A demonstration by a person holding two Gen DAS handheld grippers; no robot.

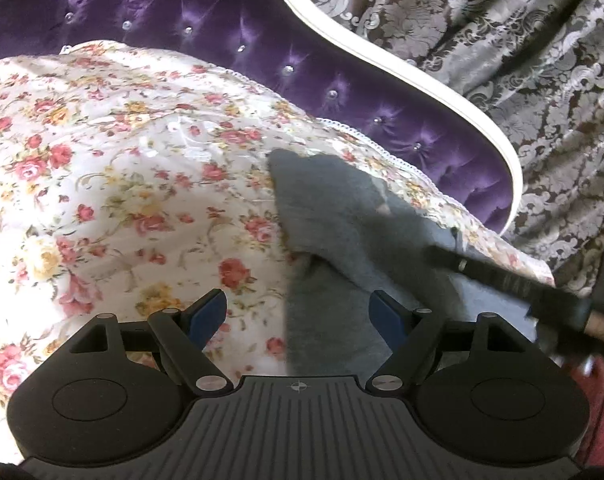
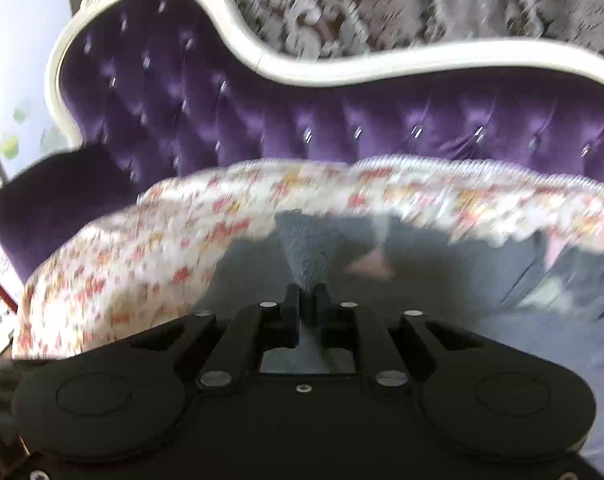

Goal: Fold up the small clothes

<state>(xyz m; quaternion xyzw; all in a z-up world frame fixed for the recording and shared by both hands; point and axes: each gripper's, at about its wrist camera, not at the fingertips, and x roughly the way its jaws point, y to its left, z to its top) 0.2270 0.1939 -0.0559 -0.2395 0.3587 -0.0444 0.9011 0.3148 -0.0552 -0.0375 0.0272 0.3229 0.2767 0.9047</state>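
Left view only: right gripper (image 1: 457, 266) reaching in over grey cloth (image 1: 333, 248) on floral sheet (image 1: 102, 168). Left gripper (image 1: 300, 314) spread wide, empty. Right view, blurred: pinched on cloth fold (image 2: 307, 256).

One grey garment (image 1: 333, 216), one floral cover (image 1: 114, 168), one sofa (image 1: 222, 32).

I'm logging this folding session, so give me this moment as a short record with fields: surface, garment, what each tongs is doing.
surface: floral sheet over a purple tufted chaise
garment: grey knit garment, lying on the sheet
left tongs: open, above the garment's near edge, holding nothing
right tongs: shut on a pinched peak of the grey knit garment
backdrop: damask curtain
image quality: right wrist view blurred
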